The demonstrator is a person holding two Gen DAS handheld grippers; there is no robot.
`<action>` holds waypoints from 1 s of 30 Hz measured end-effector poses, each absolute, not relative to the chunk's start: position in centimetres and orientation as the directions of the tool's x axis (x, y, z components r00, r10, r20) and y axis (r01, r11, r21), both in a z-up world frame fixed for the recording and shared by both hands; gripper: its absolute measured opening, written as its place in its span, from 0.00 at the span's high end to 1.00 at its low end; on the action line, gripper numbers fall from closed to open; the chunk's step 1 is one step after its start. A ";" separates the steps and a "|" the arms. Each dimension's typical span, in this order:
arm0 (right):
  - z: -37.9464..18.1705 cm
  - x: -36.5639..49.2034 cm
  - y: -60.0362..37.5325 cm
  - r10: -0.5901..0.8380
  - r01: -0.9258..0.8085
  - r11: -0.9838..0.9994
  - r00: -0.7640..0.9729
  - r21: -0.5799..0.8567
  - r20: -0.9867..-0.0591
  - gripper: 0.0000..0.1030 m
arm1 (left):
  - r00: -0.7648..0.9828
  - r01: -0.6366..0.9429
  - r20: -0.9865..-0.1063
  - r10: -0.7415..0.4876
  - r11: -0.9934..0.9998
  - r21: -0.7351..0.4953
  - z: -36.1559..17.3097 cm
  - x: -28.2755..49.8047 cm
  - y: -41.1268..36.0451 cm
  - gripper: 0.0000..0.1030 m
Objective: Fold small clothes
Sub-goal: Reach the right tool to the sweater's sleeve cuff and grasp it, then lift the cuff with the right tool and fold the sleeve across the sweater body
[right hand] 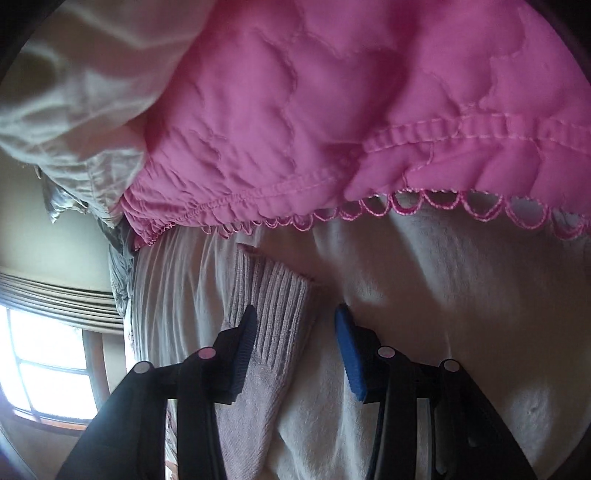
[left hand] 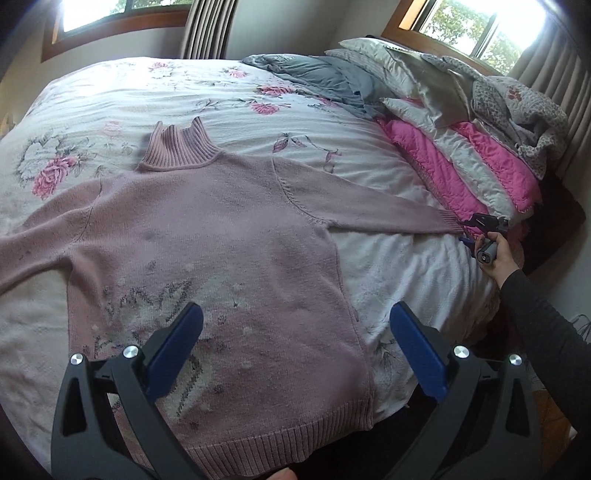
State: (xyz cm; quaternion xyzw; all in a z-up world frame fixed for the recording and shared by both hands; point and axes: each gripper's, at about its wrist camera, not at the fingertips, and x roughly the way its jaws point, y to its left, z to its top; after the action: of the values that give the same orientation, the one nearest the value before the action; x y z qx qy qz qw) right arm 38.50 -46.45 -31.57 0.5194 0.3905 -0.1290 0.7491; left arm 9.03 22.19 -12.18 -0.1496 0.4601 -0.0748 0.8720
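The left tool [left hand: 295,350] hung over the near hem of the sweater [left hand: 221,251], its blue pads spread wide and touching nothing. The pink sweater lay flat, face up, on the bed [left hand: 388,266], its ribbed hem at the near edge, its high ribbed collar [left hand: 181,147] pointing to the far side, and both sleeves stretched out to left and right. Grey and white knitted patterning covered its lower front.

To the right, a hand [left hand: 504,254] in a dark sleeve held the right tool [right hand: 295,347] at the end of the right sleeve. In the right wrist view the ribbed cuff [right hand: 273,306] lay between the two blue pads, which stood apart; the left pad was against the cuff's edge, the other rested on the white bedcover just beside it, so the cuff was not pinched.

Just beyond the cuff lay a bright pink quilt [left hand: 480,162] with a looped trim, folded with white bedding. Farther back, grey cloth [left hand: 325,77] and pillows [left hand: 406,62] were heaped at the far right of the bed. Two windows [left hand: 476,26] and curtains stood behind.
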 end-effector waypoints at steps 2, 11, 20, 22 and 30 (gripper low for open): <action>-32.3 39.1 -46.6 0.218 0.598 0.440 0.652 0.670 -0.726 0.57 | 0.561 -0.022 -0.780 -0.275 0.938 -0.347 -12.6 9.4 22.6 0.03; -32.2 40.5 -45.1 0.189 0.570 0.529 0.643 0.629 -0.742 0.85 | 0.540 -0.137 -0.742 -0.398 0.828 -0.544 -17.0 9.8 25.9 0.03; -21.8 40.4 -33.3 0.218 0.295 0.772 0.710 0.564 -0.670 0.94 | 0.627 -0.209 -0.630 -0.458 0.681 -0.702 -18.0 9.5 30.2 0.03; -18.9 40.0 -28.3 0.214 0.196 0.852 0.717 0.486 -0.664 0.94 | 0.649 -0.216 -0.624 -0.435 0.681 -0.699 -17.5 9.6 30.9 0.03; -15.2 37.1 -9.8 0.273 -0.127 0.957 0.696 0.260 -0.664 0.94 | 0.687 -0.204 -0.573 -0.447 0.638 -0.743 -15.7 12.5 33.1 0.03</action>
State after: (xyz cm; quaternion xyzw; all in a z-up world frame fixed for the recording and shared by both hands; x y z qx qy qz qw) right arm 37.06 -9.78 -15.24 0.0973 0.3744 0.1092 0.9157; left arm 12.53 33.09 -15.68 -0.4192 0.3884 -0.0743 0.8172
